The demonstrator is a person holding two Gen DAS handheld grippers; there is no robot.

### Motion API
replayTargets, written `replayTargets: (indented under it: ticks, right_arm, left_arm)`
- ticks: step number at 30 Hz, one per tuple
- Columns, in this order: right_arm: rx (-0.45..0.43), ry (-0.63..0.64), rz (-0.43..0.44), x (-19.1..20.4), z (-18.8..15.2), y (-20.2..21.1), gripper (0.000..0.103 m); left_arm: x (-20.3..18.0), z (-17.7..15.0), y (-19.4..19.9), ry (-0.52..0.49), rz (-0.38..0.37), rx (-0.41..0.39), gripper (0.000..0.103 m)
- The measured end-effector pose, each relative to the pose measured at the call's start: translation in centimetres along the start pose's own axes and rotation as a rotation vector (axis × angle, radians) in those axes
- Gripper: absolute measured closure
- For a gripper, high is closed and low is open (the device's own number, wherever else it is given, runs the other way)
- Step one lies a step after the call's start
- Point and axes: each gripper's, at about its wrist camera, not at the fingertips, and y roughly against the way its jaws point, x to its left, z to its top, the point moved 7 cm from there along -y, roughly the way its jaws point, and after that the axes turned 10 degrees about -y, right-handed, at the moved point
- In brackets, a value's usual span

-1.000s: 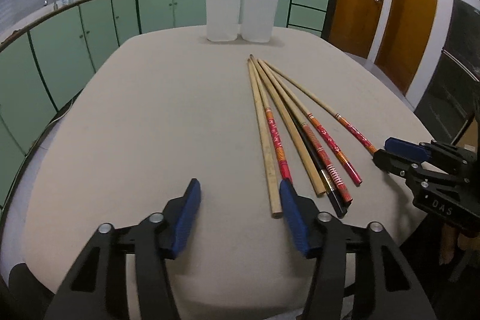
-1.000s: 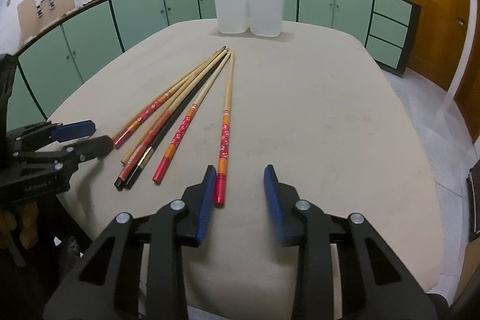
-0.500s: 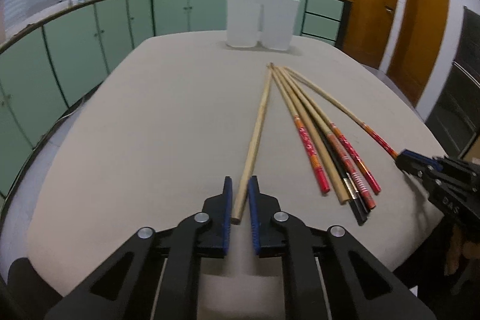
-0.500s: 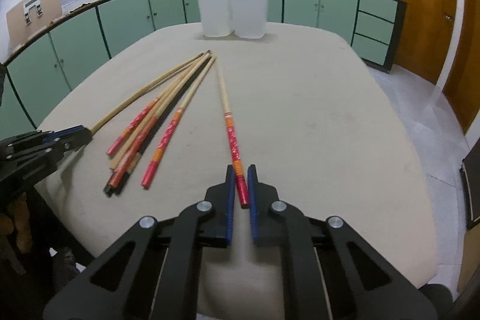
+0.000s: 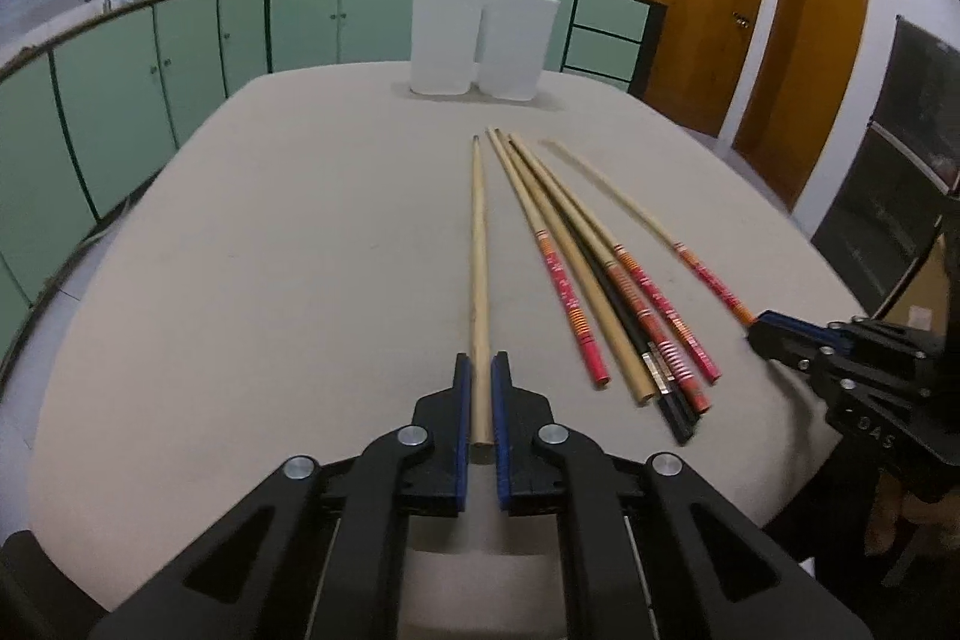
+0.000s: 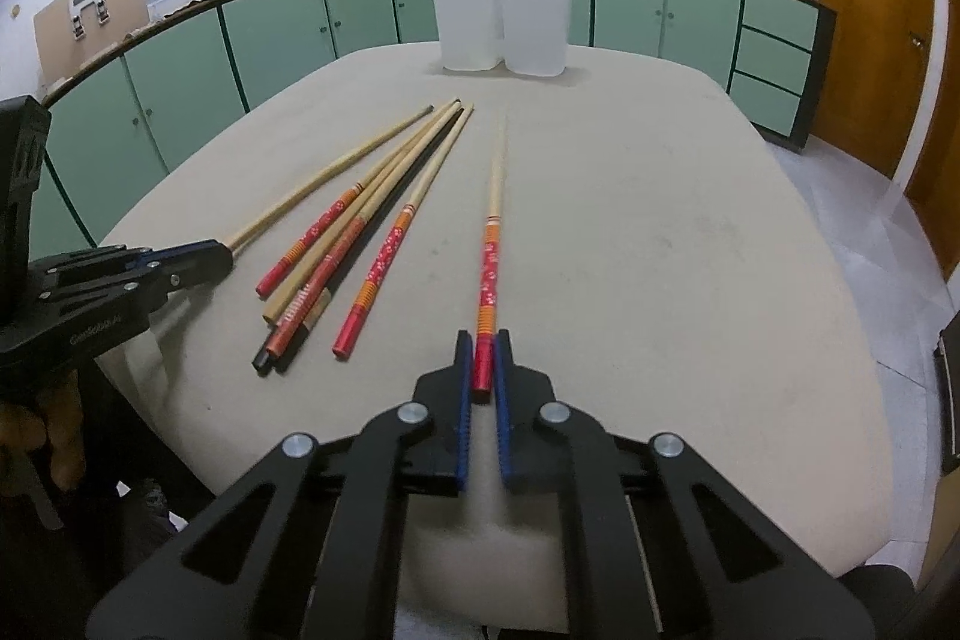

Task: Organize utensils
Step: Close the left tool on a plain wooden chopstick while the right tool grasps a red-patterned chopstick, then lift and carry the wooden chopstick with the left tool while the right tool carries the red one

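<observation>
The left gripper [image 5: 481, 415] clamps a plain wooden chopstick [image 5: 477, 250], the right gripper [image 6: 482, 379] a red-handled chopstick [image 6: 492, 244], each pulled clear of the near pile [image 6: 336, 244], likely bound for the far white bins [image 6: 501, 19].

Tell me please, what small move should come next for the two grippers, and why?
Probably lift both chopsticks and carry them toward the white containers. The left gripper is shut on the plain wooden chopstick, the right gripper on the red-handled chopstick. Both are already pulled apart from the remaining pile.
</observation>
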Motion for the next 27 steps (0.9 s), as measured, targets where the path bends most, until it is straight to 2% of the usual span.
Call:
replayTargets:
  ticks: [6, 14, 20, 27]
  right_arm:
    - [-0.063, -0.026, 0.029, 0.9, 3.1, 3.9, 0.098]
    - [-0.087, 0.036, 0.074, 2.8, 12.1, 7.6, 0.097]
    - [0.004, 0.098, 0.109, 4.2, 18.9, 6.7, 0.097]
    - [0.095, 0.163, 0.098, 5.2, 24.1, 5.1, 0.098]
  left_arm:
    - [0.2, 2.8, 3.6, 0.032, -0.004, -0.054, 0.096]
    - [1.2, 9.8, 8.0, -0.015, 0.000, -0.132, 0.096]
    - [3.3, 15.5, 7.6, -0.023, -0.063, -0.094, 0.096]
    - [5.2, 21.4, 6.1, -0.042, -0.092, -0.061, 0.096]
